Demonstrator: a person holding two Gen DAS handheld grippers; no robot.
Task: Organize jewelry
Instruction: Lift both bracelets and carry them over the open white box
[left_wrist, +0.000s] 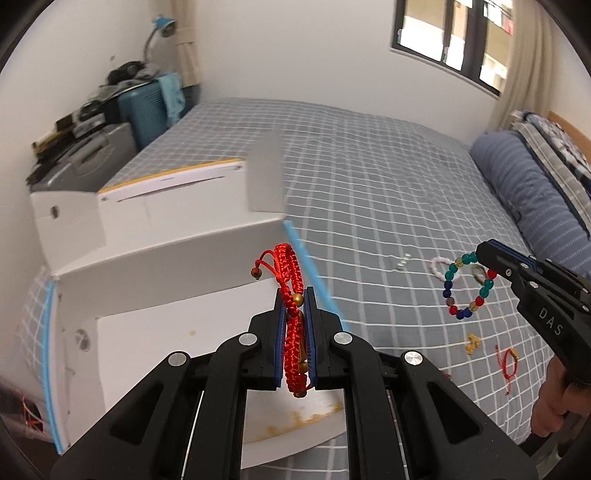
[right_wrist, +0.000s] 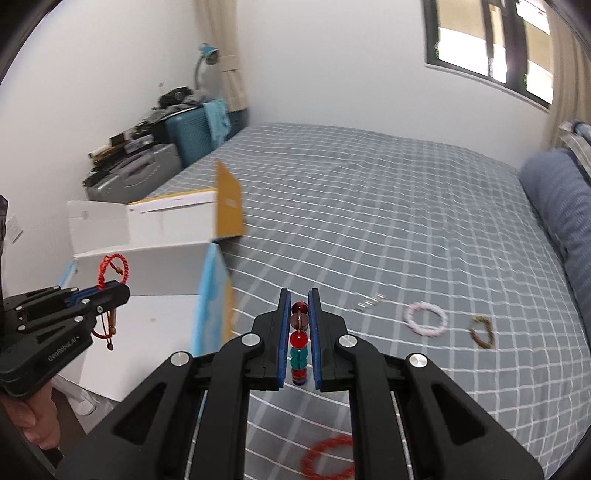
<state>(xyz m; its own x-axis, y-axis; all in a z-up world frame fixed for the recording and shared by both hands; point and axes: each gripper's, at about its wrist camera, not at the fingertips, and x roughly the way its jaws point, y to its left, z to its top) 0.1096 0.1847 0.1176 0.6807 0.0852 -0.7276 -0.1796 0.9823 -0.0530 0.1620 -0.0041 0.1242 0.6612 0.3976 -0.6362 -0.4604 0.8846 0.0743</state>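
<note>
My left gripper (left_wrist: 294, 295) is shut on a red braided cord bracelet (left_wrist: 291, 284) and holds it above the open white box (left_wrist: 192, 258). It also shows in the right wrist view (right_wrist: 123, 291) with the red bracelet (right_wrist: 112, 271). My right gripper (right_wrist: 299, 295) is shut on a multicoloured bead bracelet (right_wrist: 299, 341) above the bed, seen hanging from it in the left wrist view (left_wrist: 466, 286). A pink-white bracelet (right_wrist: 424, 318), a brown-green bracelet (right_wrist: 481, 331), a small silver piece (right_wrist: 367, 303) and a red bead bracelet (right_wrist: 328, 458) lie on the bed.
The grey checked bedsheet (right_wrist: 369, 206) covers the bed. A small gold piece (left_wrist: 472, 343) and a red cord (left_wrist: 508, 363) lie near the bed's front edge. A blue striped pillow (left_wrist: 528, 188) lies at the right. Suitcases and clutter (left_wrist: 110, 122) stand beyond the box.
</note>
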